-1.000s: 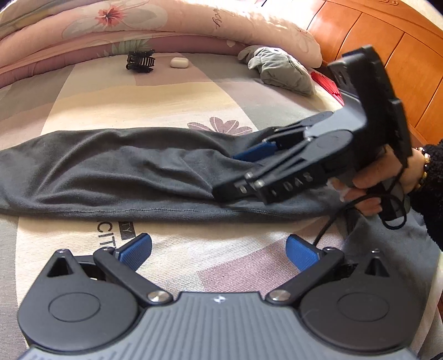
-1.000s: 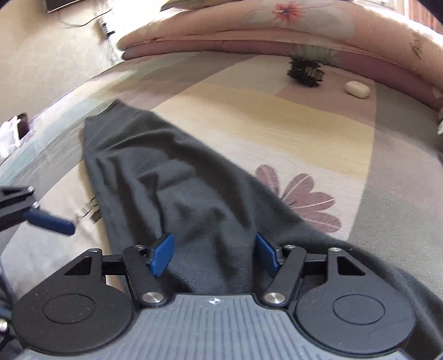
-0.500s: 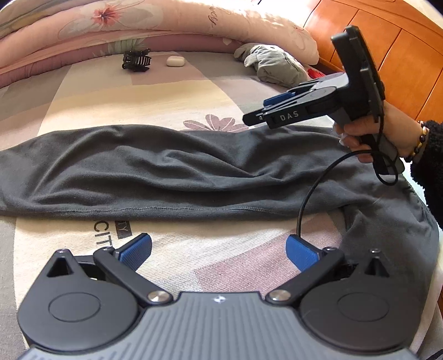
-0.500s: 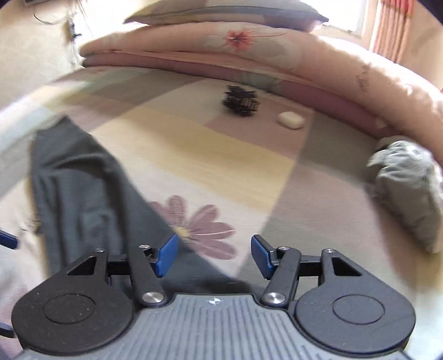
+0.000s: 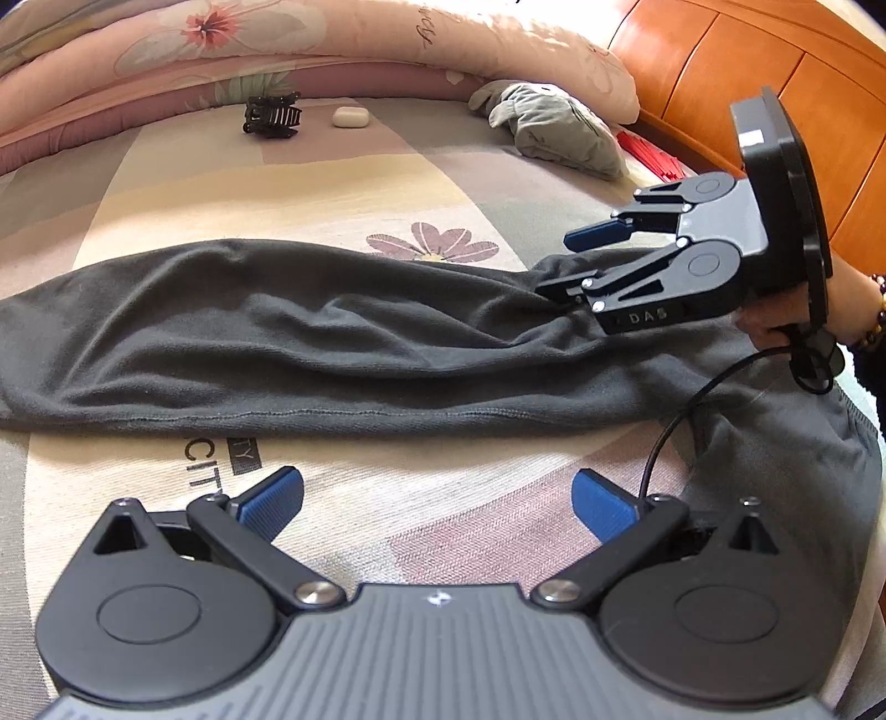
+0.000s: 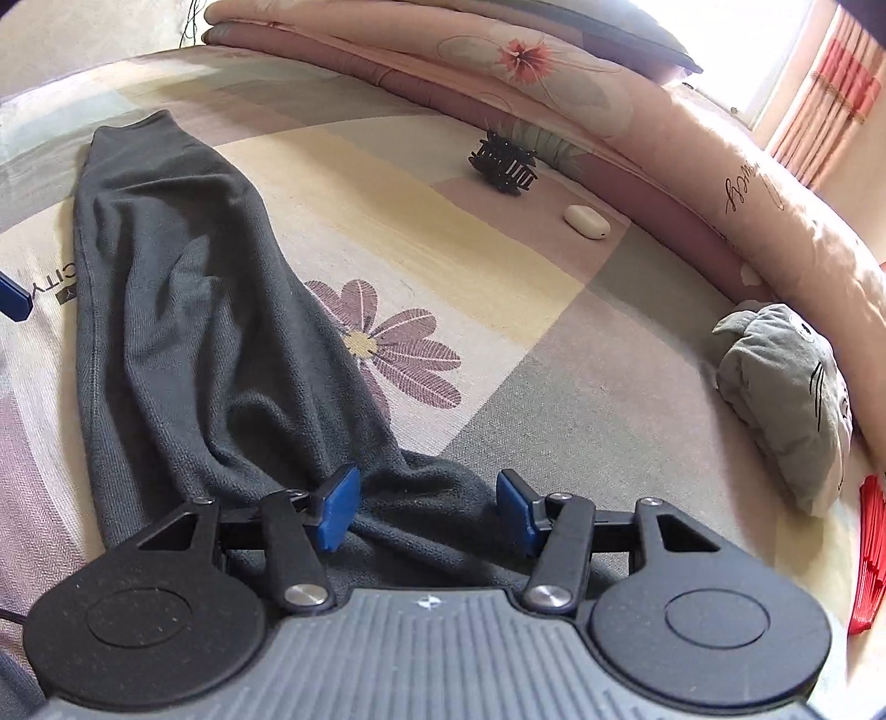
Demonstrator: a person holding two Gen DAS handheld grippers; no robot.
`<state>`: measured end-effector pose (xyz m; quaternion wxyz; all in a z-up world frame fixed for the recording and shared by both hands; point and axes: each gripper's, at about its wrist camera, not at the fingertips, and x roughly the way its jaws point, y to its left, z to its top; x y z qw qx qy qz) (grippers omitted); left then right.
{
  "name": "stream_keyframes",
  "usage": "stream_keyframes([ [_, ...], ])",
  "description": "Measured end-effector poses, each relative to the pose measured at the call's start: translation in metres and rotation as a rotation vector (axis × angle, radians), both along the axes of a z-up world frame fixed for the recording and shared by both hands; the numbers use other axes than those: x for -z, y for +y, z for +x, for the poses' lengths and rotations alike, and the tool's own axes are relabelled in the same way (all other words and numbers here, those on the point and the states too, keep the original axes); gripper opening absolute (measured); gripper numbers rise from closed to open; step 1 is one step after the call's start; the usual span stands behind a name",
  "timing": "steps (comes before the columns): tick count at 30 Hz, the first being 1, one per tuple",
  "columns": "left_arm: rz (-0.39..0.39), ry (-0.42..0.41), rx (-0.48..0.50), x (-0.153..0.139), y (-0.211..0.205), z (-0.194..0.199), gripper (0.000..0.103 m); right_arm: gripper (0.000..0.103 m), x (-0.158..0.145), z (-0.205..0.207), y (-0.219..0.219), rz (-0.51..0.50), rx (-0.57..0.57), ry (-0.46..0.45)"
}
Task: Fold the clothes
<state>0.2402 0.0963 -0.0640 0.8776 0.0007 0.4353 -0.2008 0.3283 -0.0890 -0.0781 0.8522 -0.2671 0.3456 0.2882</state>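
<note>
While our right gripper [image 6: 423, 512] straddles a raised fold of the dark grey trousers [image 5: 288, 343], its jaws, having just been closing, stand apart without pinching. Our left gripper [image 5: 437, 498] hangs released over bare bedspread [image 5: 183, 188]. Those trousers stretch along the bed's near edge.

One dark garment [image 5: 310, 338] lay across the bed [image 5: 343, 183], the only piece of clothing spread out there. Beyond it on the bed were one black hair clip [image 5: 272, 115], one white case [image 5: 350, 116] and one grey plush toy [image 5: 554, 130]. One quilt [image 5: 332, 39] ran along the bed's far edge. Two grippers showed, left [image 5: 437, 495] and right [image 5: 576, 266].
</note>
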Motion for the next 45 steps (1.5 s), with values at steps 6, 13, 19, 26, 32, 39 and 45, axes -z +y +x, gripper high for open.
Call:
stream_keyframes([
  [6, -0.005, 0.005, -0.01, 0.002, 0.002, 0.002, 0.102, 0.06, -0.019, 0.024, -0.011, 0.081, 0.03, -0.022],
  [13, -0.005, 0.013, -0.01, 0.003, 0.003, 0.003, 0.102, 0.042, 0.008, 0.011, -0.002, -0.054, -0.139, 0.016],
  [19, -0.009, 0.017, -0.01, 0.004, 0.003, 0.004, 0.102, 0.005, 0.007, 0.007, 0.004, -0.053, -0.205, 0.074],
  [26, -0.015, 0.017, -0.016, 0.004, 0.006, 0.004, 0.102, 0.001, 0.0, 0.048, -0.003, 0.088, 0.07, -0.009],
  [32, -0.044, 0.021, -0.066, 0.003, 0.02, 0.008, 0.102, 0.011, -0.018, 0.034, -0.014, 0.178, 0.101, -0.01],
  [39, -0.067, 0.016, -0.151, -0.003, 0.043, 0.012, 0.102, 0.027, -0.041, -0.023, -0.046, 0.24, 0.141, 0.013],
  [45, -0.053, 0.001, -0.145, -0.008, 0.039, 0.008, 0.102, 0.048, -0.047, -0.088, -0.124, 0.241, 0.339, 0.021],
])
